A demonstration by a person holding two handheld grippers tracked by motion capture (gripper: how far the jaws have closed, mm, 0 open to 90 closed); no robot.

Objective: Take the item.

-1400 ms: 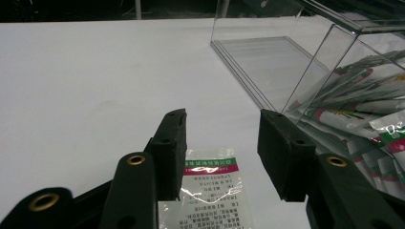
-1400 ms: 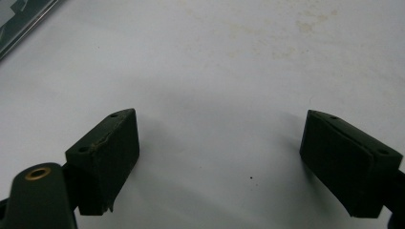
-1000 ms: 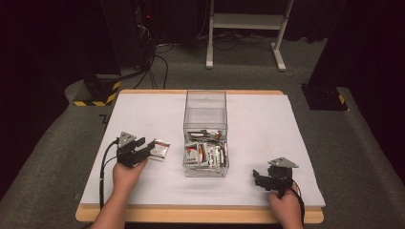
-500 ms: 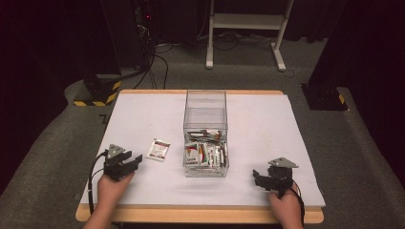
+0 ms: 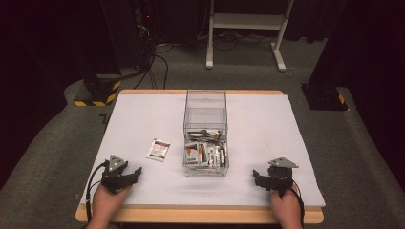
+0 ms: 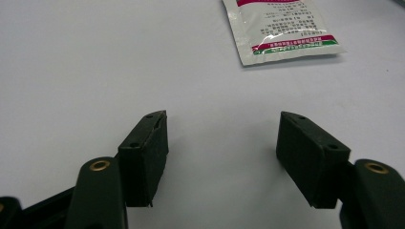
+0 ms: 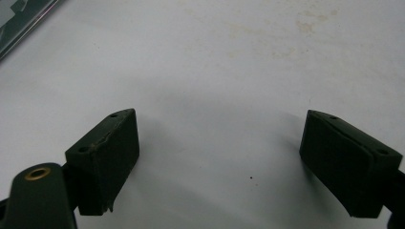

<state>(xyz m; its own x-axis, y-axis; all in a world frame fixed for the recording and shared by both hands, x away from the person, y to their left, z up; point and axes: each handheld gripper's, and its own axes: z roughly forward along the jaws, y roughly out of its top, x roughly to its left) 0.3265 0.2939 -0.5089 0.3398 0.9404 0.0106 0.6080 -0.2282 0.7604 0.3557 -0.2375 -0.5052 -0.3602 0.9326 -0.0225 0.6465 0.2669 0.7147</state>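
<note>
While empty, left claw point(image 6: 222, 143) sits near sachet point(image 6: 282, 28).

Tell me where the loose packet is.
In the high view, the loose packet lies flat on the table's left half, between the clear box and the left tongs.

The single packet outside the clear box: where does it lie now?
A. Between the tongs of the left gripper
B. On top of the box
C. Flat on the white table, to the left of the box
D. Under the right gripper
C: in the high view the packet lies flat on the table, left of the clear box and apart from it; the left gripper is open and empty.
</note>
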